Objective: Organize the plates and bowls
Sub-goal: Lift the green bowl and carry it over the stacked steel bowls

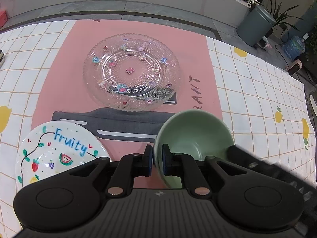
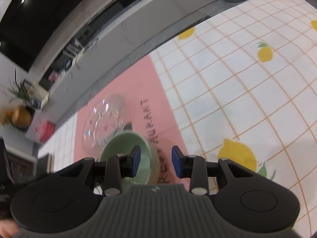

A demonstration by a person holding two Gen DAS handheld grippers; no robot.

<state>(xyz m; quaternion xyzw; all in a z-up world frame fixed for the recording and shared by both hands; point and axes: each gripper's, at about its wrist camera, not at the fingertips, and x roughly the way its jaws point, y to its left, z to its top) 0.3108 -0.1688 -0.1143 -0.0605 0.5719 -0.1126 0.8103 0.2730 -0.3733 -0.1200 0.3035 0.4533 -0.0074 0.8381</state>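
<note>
One green bowl [image 1: 196, 138] sits at the middle of what we can see, its near wall hidden behind the left gripper [image 1: 157, 159] and its base out of sight. In the right wrist view the whole scene is smeared by blur, so the bowl's rim and the glass plate [image 2: 107, 123] behind it are hard to make out.

We see the left gripper angled steeply down, its jaws drawn narrow and pinching the bowl's left rim, one pad outside the wall and one inside. A dark shape [image 1: 267, 170] cuts across the bowl's right side in that view; we take it for part of the other tool, though it is cut off.

The right gripper [image 2: 156, 161] points down less steeply, with its jaws partly apart. Its left finger [image 2: 134, 161] stands over the bowl's inside and the right one is clear of the wall, so nothing is pressed between them.

The bowl lies on the near edge of a pink mat [image 1: 198, 39], just in front of the clear glass plate. A white plate lettered "Fruity" [image 1: 59, 150] lies to the left, half hidden by the gripper body. Beneath it all, the counter has a lemon-print checked cloth [image 1: 257, 91].
</note>
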